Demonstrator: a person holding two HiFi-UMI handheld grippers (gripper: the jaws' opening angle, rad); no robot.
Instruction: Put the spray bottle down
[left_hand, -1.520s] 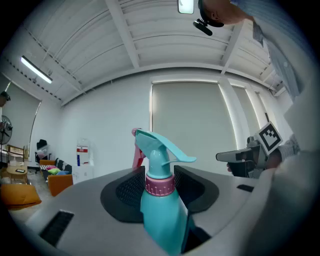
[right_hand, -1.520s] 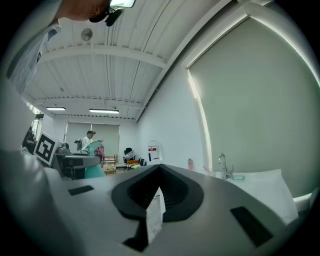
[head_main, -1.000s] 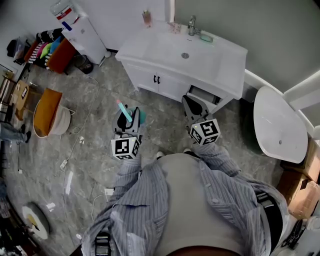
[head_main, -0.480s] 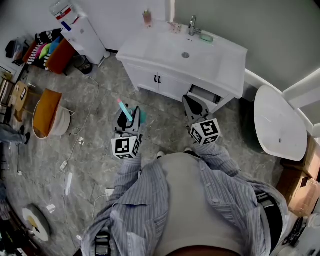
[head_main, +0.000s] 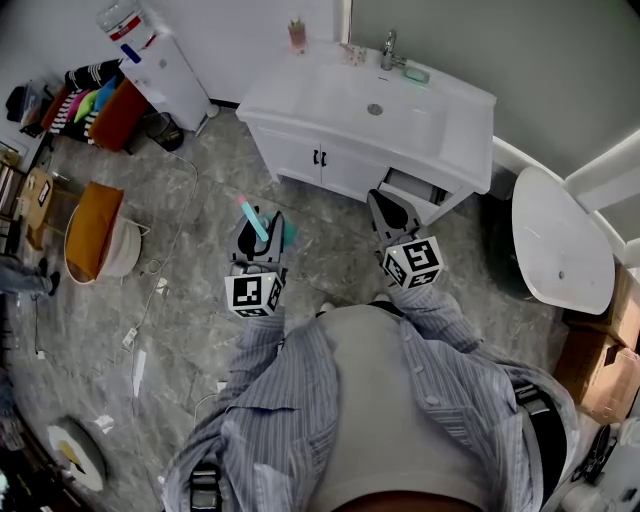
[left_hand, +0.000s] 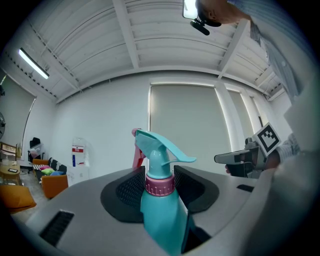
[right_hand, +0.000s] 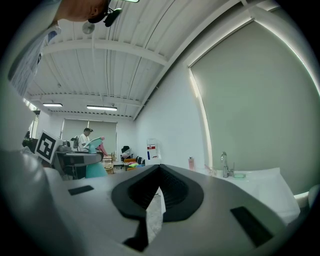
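**Scarcely moved since half a second ago: teal plastic spray bottle (left_hand: 160, 220) aloft in left gripper (head_main: 260, 235)**

Shifted by no more than a hair in the head view, both grippers alike. Clamped at the neck, just under the pink ribbed collar (left_hand: 159, 183), between the left gripper's black ribbed pads (left_hand: 131, 187). Jaws part-way open, pressed against the neck from either side. Standing upright, with the teal trigger head and pink nozzle above the jaws and the teal body below them. Hanging over the grey marbled floor (head_main: 190, 260), out past the front edge of the white vanity counter (head_main: 300, 95), nearer its left corner, touching neither. On the other side, right gripper (head_main: 392, 215) level with the left and well apart from it, black jaws brought together at the tips with nothing between them, pointing toward the front of the vanity.
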